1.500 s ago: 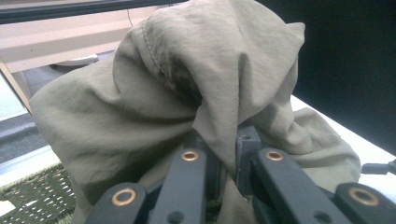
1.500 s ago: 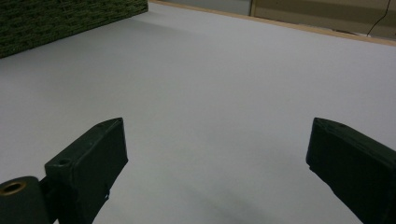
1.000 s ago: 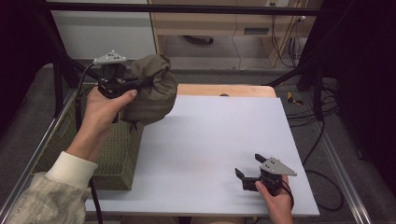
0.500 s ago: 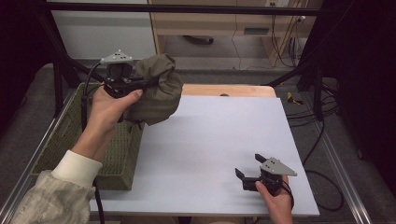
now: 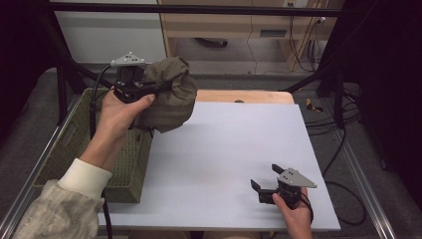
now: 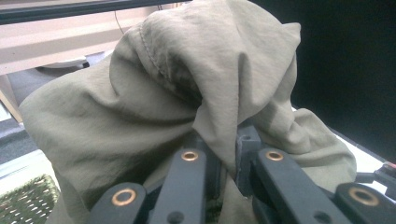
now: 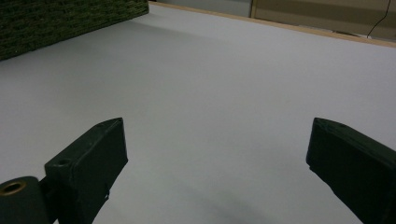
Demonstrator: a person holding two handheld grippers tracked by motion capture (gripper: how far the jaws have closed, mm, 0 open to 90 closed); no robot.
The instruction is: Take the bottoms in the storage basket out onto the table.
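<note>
A crumpled olive-green cloth (image 5: 169, 97) hangs in the air above the left rear corner of the white table (image 5: 229, 149). My left gripper (image 5: 160, 88) is shut on a fold of it, held up by the left hand. Seen from the left gripper view, the cloth (image 6: 154, 102) bunches over the jaws, which pinch a fold between them at my left gripper (image 6: 227, 154). My right gripper (image 5: 266, 179) rests low near the table's front right, jaws wide open with nothing between them. In the right gripper view, my right gripper (image 7: 217, 154) faces bare table (image 7: 210, 79).
A green woven basket (image 5: 94, 154) stands along the table's left side, under the left forearm; its corner (image 7: 56, 21) appears in the right gripper view. A wooden strip (image 5: 244, 96) runs along the table's far edge. Cables (image 5: 333, 124) hang off the right.
The left hand has carried the cloth slightly right and toward the table, off the basket's rear. The right gripper has stayed where it was.
</note>
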